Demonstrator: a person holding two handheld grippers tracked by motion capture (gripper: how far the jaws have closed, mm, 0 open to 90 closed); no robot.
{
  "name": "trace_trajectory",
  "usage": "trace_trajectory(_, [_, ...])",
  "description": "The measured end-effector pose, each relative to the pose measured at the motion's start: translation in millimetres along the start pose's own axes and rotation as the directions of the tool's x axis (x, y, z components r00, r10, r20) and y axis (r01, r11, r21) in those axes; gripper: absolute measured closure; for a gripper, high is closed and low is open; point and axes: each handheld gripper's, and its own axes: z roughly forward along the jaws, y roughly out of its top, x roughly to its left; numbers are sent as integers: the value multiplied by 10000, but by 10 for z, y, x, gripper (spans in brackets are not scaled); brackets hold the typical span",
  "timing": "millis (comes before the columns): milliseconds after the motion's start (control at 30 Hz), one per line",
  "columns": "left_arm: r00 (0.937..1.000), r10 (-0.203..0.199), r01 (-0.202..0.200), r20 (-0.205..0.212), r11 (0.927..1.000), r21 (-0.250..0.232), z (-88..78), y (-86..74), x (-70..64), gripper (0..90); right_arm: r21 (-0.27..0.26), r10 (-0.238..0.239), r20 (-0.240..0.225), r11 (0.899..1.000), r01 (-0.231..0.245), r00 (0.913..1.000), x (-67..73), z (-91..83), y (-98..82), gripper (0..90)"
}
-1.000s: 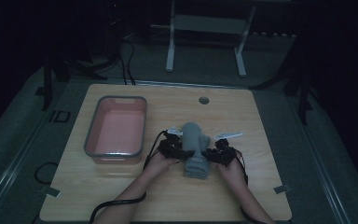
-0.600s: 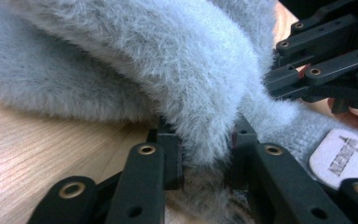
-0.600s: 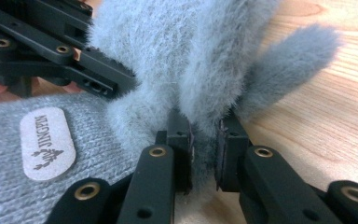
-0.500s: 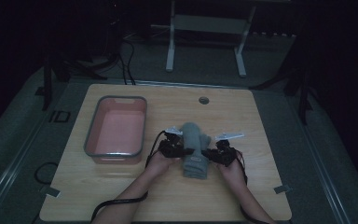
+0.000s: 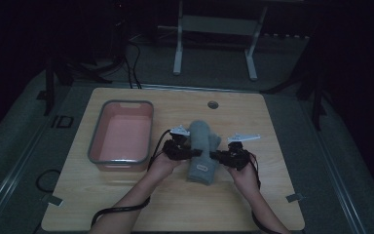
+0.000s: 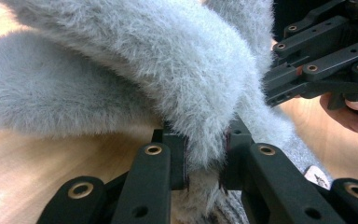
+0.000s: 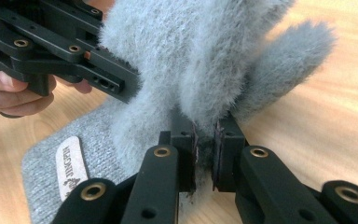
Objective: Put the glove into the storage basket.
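Observation:
A grey fuzzy glove [image 5: 202, 152] lies in the middle of the wooden table [image 5: 272, 204], cuff toward the person. My left gripper [image 5: 191, 151] is shut on its left edge, and in the left gripper view the pads [image 6: 179, 156] of this gripper [image 6: 205, 156] squeeze a fold of the glove [image 6: 168, 70]. My right gripper [image 5: 217, 157] is shut on the right edge. In the right gripper view that gripper [image 7: 205, 147] pinches the fuzzy glove [image 7: 191, 56], whose middle is raised off the wood. The knit cuff carries a small label [image 7: 67, 165] and rests on the table.
A pink tray with a grey rim [image 5: 95, 141] stands to the left of the glove, close to the left hand. A small round hole [image 5: 213, 104] sits near the table's far edge. Cables trail from both grippers toward the front edge.
Both grippers have drawn in against the glove's sides and risen a little, bunching and lifting its middle. The tray has not moved.

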Motion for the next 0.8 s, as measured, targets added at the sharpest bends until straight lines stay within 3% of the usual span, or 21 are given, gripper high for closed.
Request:
trace_trajectory(267, [9986, 528, -528, -10, 9983, -228, -280, 268, -45, 780, -610, -262, -52, 9978, 258, 9996, 136, -170, 273, 821])
trace_trajectory(467, [9966, 803, -807, -184, 9965, -209, -455, 390, -22, 780, -809, -366, -162, 9961, 352, 9992, 221, -185, 450, 821])
trace_trajectory(800, [9964, 697, -719, -492, 9964, -456, -766, 439, 94, 779, -932, -665, -290, 9936, 636, 9974, 393, -78, 728, 823])
